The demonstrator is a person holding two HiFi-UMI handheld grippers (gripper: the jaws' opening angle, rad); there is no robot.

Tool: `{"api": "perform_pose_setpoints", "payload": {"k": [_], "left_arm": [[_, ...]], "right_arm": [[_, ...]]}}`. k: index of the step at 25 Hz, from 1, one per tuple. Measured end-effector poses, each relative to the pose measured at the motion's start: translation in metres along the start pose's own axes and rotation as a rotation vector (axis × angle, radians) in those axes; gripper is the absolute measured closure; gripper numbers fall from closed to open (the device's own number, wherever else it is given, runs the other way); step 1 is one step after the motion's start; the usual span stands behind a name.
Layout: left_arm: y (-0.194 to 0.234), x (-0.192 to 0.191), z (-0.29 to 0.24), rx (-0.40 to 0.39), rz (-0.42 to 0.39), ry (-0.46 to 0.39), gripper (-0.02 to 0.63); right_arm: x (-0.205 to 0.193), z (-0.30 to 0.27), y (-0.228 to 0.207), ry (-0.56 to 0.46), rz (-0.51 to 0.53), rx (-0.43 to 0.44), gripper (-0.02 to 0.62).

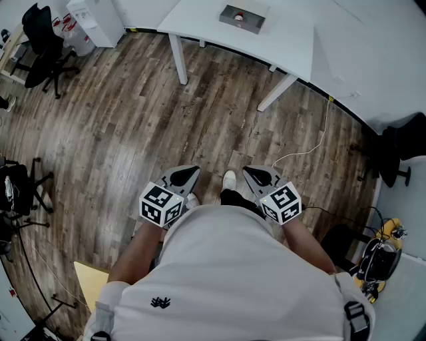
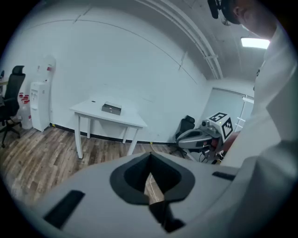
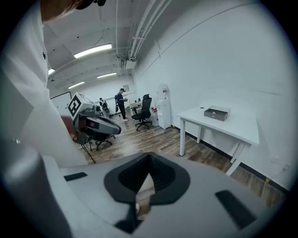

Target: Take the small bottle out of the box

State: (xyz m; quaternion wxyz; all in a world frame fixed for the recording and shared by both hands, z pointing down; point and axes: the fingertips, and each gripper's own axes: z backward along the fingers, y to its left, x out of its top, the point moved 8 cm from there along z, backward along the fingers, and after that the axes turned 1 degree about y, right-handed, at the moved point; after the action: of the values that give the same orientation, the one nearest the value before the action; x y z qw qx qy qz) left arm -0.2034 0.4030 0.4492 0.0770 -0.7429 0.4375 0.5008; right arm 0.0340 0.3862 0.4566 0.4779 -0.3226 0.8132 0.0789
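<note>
A grey open box (image 1: 241,18) stands on the white table (image 1: 286,40) across the room; it also shows as the box (image 2: 111,109) and the box (image 3: 217,113) in the two gripper views. Something small and red (image 1: 238,16) lies inside it, too small to make out. I hold both grippers close to my body over the wood floor, far from the table. The left gripper (image 1: 193,170) (image 2: 150,157) has its jaws together with nothing between them. The right gripper (image 1: 250,170) (image 3: 149,157) is likewise shut and empty.
A black office chair (image 1: 43,43) and a white water dispenser (image 1: 96,20) stand at the far left. A white cable (image 1: 313,143) runs over the floor near the table legs. Another black chair (image 1: 399,150) is at the right, a stand (image 1: 20,200) at the left. People (image 3: 120,102) are far off.
</note>
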Motion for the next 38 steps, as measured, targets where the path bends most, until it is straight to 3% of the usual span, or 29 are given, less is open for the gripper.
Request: {"api": "perform_pose_setpoints", "payload": {"k": [11, 19, 22, 25, 28, 33, 38], "left_arm": [[-0.029, 0.066, -0.098, 0.003, -0.052, 0.04, 0.6], [-0.042, 0.1, -0.145, -0.001, -0.088, 0.064, 0.6], [-0.04, 0.106, -0.156, -0.012, -0.103, 0.08, 0.6], [-0.031, 0.116, -0.168, -0.028, -0.109, 0.083, 0.6], [-0.013, 0.126, -0.18, -0.053, -0.114, 0.074, 0.6], [0.032, 0.148, -0.206, -0.111, -0.132, 0.07, 0.6], [0.077, 0.196, -0.233, -0.164, -0.178, 0.045, 0.6]], "right_arm": [[-0.006, 0.033, -0.11, -0.039, -0.044, -0.011, 0.591], [-0.022, 0.042, -0.154, -0.074, -0.076, -0.001, 0.584], [-0.018, 0.038, -0.161, -0.088, -0.088, -0.003, 0.506], [-0.012, 0.032, -0.171, -0.095, -0.092, -0.012, 0.516], [0.001, 0.023, -0.184, -0.1, -0.089, -0.048, 0.572], [0.026, 0.004, -0.205, -0.099, -0.093, -0.123, 0.586], [0.06, -0.022, -0.231, -0.096, -0.123, -0.181, 0.588]]}}
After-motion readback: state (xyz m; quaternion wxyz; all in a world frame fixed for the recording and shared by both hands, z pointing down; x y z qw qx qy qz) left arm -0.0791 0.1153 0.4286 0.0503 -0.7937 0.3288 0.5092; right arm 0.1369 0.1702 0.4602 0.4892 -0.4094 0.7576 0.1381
